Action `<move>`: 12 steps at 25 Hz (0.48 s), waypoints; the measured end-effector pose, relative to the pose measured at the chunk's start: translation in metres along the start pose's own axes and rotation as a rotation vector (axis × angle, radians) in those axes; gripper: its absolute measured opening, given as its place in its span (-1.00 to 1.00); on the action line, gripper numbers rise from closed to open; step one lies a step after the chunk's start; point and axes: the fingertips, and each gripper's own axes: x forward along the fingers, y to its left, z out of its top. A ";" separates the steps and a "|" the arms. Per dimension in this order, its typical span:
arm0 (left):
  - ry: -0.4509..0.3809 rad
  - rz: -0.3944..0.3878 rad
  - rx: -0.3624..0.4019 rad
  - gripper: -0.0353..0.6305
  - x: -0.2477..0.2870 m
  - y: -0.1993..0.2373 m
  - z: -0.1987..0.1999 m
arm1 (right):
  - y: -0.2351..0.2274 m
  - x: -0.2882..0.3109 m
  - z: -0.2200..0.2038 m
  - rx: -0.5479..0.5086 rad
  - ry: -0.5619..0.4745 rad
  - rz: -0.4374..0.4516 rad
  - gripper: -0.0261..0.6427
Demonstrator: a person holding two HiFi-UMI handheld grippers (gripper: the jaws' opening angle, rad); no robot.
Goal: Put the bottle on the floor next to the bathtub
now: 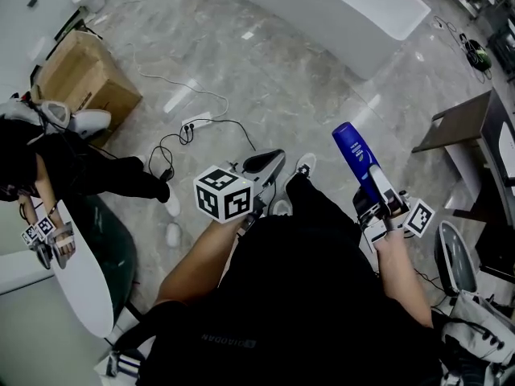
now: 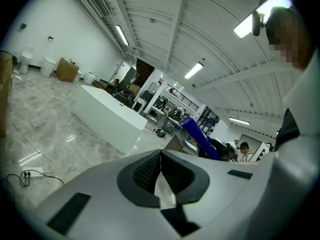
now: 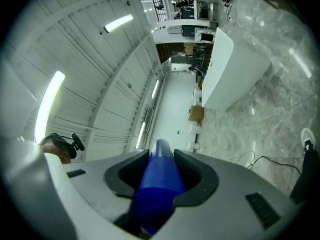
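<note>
1. The right claw (image 3: 161, 176) is clamped on a deep-blue plastic bottle (image 3: 159, 184). Its own view shows the dark pads pressing both sides of the bottle, a grip the head view barely shows.
2. The left claw (image 2: 160, 176) has its pads pressed together and holds nothing.
3. The bottle is in the air, above the grey marble floor (image 1: 265, 79). Its long axis runs along the claw's jaws, and its rounded free end points forward, away from the person.
4. Only the left gripper view shows the bottle from the side, slanting upward.
5. A white power strip (image 1: 197, 122) lies on the floor ahead.
6. The white bathtub (image 1: 338, 6) stands farthest off, well apart from the bottle. Only the head view shows the stretch of floor between them.
</note>
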 end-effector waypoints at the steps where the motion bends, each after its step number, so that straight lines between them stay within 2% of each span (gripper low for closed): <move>1: 0.008 0.001 0.003 -0.84 0.003 0.001 0.001 | -0.003 0.004 0.003 0.003 0.001 0.001 -0.43; 6: 0.057 0.010 0.019 -0.84 0.020 0.019 0.015 | -0.021 0.030 0.027 0.018 -0.008 0.002 -0.43; 12: 0.063 0.020 0.052 -0.84 0.056 0.048 0.062 | -0.040 0.066 0.074 0.009 -0.025 0.023 -0.43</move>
